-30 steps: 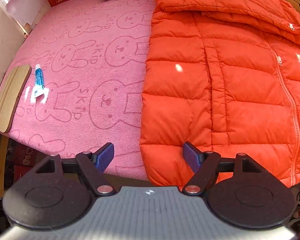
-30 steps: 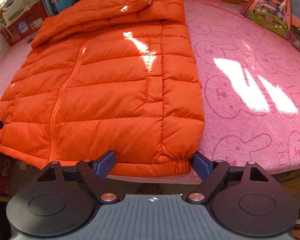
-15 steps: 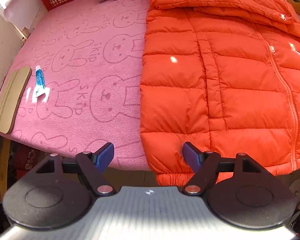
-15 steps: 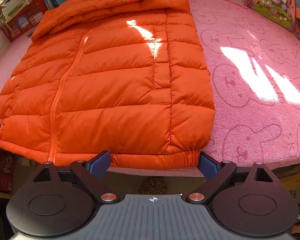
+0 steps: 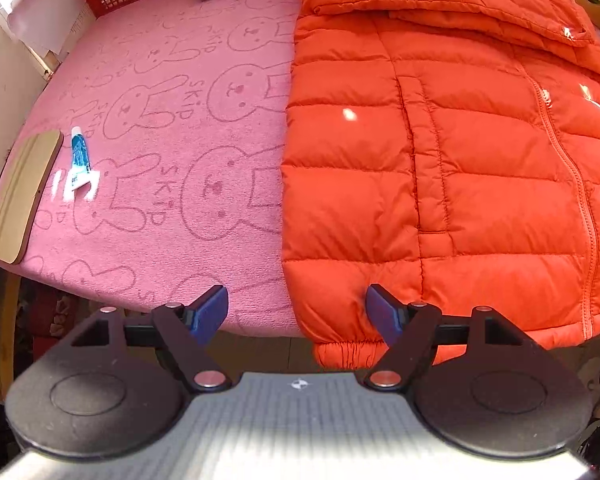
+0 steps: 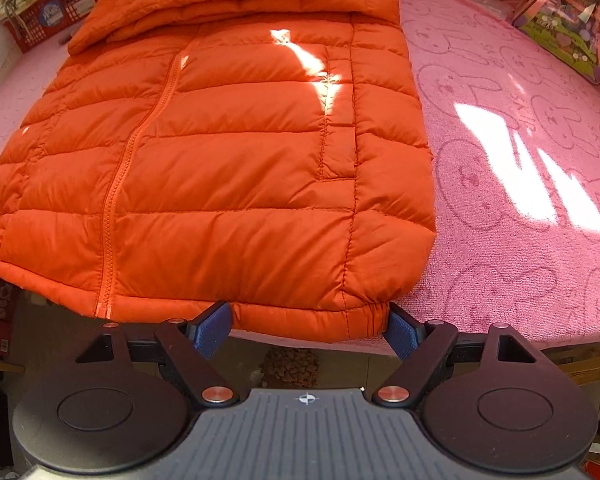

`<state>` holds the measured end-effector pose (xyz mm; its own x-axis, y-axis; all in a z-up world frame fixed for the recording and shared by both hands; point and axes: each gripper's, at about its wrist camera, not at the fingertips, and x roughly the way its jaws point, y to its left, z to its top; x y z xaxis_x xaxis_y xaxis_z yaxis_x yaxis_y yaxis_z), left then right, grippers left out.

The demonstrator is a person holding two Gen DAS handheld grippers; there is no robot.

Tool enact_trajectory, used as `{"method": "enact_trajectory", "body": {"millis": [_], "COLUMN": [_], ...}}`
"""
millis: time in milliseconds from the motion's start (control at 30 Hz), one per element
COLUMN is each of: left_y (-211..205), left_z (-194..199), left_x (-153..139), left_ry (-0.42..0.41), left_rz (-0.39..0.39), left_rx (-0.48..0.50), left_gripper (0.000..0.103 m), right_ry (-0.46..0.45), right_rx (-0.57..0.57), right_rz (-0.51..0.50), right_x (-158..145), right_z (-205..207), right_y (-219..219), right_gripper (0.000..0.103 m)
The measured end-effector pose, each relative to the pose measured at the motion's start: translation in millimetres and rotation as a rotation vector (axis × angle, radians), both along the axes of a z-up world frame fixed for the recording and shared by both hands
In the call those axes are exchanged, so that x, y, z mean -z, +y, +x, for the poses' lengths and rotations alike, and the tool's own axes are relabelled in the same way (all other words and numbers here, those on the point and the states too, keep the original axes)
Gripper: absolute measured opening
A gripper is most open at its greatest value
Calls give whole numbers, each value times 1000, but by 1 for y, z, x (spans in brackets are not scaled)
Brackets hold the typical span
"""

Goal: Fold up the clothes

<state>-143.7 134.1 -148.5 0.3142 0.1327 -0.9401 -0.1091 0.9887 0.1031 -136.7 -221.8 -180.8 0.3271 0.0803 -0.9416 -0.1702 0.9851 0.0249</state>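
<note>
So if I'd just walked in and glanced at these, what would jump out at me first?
The bright orange puffer jacket, lying flat and zipped on a pink bunny-print cover, its elastic hem hanging over the near edge. Next, the two hand-held grippers: the left gripper and right gripper both have their blue-padded jaws open at that hem, gripping nothing. Off at the cover's left edge lie a small blue-and-white tube and a mirror.

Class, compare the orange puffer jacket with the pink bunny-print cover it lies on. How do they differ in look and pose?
The orange puffer jacket is glossy, quilted in puffy bands, with a zip; the pink cover is matte, towel-like, printed with rabbits. The jacket's hem hangs over the near edge, and its top is folded down; the cover lies spread flat. Both catch patches of sunlight.
</note>
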Motion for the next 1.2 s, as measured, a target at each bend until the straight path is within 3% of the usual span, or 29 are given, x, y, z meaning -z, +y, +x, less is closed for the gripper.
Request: {"method": "enact_trajectory", "body": {"millis": [133,233,333,367,400,567,667,867,933,967,1067,1200], "left_y": [1,3,3,4,4,10,13,16,16,16,17,18], "left_z": [0,0,0,0,0,-1,-1,-1,0,1,3,8], "left_x": [2,3,5,6,6,7,7,10,12,12,15,17], "left_ry": [3,4,5,4,4,3,5,13,18,19,27,42], "left_rz": [-7,-17,-24,-27,-30,-62,-83,-101,-101,-101,-100,-102], "left_rx": [-7,-14,-19,-23,-27,-66,-93,-110,-115,-116,-120,-119], "left_gripper": [76,76,76,76,76,77,77,78,79,79,82,82], "right_ry": [7,10,27,38,42,28,15,139,174,185,195,217], "right_rx": [-16,-31,-48,-56,-66,-153,-181,-68,-34,-19,21,22], "right_rz": [-16,3,60,88,112,157,106,137,196,227,270,263], "right_x": [-5,-11,-22,-26,-30,-50,-55,-37,-36,-37,-40,-31], "right_z": [0,0,1,2,3,13,25,30,30,31,33,34], "right_y": [2,3,8,10,15,44,52,6,-10,-16,-27,-24], "right_gripper": [67,52,27,13,12,12,13,26,27,31,55,68]}}
